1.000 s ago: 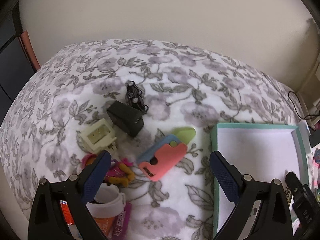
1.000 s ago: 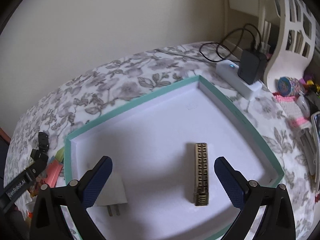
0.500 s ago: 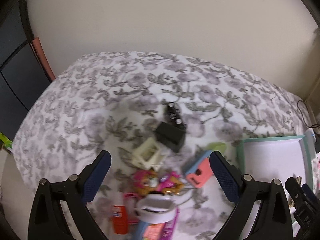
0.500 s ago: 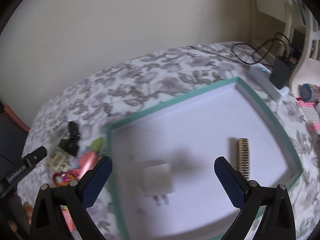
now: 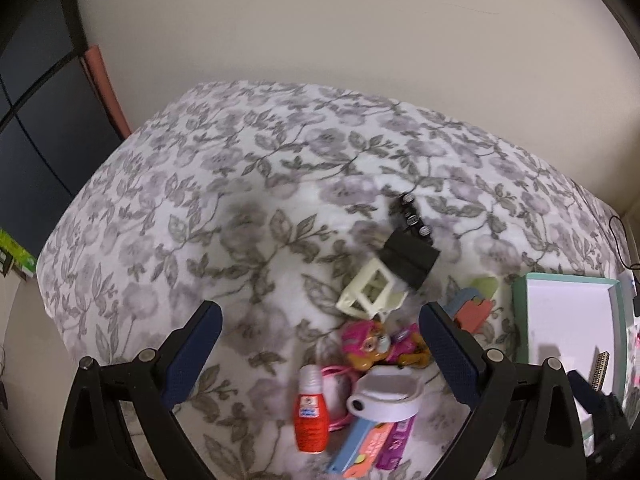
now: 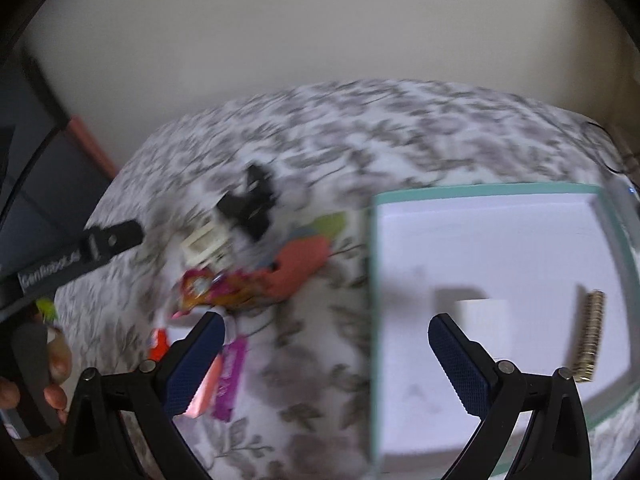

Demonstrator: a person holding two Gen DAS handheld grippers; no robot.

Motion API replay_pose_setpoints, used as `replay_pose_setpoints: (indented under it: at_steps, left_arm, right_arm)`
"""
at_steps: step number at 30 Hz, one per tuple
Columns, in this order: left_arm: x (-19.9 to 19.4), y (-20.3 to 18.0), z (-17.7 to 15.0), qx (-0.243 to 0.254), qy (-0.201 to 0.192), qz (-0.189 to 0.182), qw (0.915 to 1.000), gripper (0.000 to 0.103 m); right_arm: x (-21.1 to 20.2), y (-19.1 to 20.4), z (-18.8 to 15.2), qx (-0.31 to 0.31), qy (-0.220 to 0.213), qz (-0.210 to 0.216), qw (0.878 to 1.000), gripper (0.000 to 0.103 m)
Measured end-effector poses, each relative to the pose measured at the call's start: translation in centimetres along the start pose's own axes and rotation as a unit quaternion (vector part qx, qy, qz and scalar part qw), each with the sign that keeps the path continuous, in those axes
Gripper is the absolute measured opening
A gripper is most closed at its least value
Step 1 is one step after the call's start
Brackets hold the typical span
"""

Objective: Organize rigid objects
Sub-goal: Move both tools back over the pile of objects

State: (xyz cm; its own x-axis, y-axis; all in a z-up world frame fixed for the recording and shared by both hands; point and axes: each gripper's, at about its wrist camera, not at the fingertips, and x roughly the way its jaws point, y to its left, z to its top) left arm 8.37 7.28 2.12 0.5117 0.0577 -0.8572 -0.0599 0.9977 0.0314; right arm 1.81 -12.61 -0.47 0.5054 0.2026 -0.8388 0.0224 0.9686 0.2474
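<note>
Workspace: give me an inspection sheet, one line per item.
Surface: floral cloth.
Job's things: green-edged tray holds a white plug and a gold bar.
Clutter: black adapter, cream block, toy figure, red bottle, all in one pile left of the tray.
Tongs: left tongs open, empty; right tongs open, empty.
Cables: black cord at the right edge.
Surroundings: plain wall.

White lettering "GenRobot.ai", blurred, runs along the black arm of the left tool [image 6: 80, 254], seen far left of the right tool [image 6: 326, 352]. Labels on the orange bottle [image 5: 310, 420] and the packets beside it are too blurred to read.
</note>
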Motion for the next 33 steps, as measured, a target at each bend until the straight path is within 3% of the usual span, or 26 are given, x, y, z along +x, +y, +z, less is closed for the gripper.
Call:
replay_pose_setpoints:
  at_steps: [14,20,28,33]
  left_arm:
    - [3.8,5.4,-4.2,-0.049,0.090,-0.007,0.9947,0.099]
    - [4.9,6.6,-5.5,-0.077,0.124,-0.037,0.9886,0.099]
    - [5.7,4.8,-6.0,-0.044,0.148,-0.040,0.9872,0.099]
    - [6.2,4.0,-6.0,-0.028,0.158,-0.035,0.9864,0.099]
  right_arm:
    - [5.2,4.1,-3.0,-0.021,0.099,0.033,0.994,0.103]
    - [6.7,4.6,-3.9,-0.024,0.128,0.004,0.991,0.102]
    - [7.4,5.6,-4.3,-0.045,0.125,-0.025,0.991,0.101]
    - [8.5,7.9,-4.8,-0.112,0.129,-0.077,0.982,0.096]
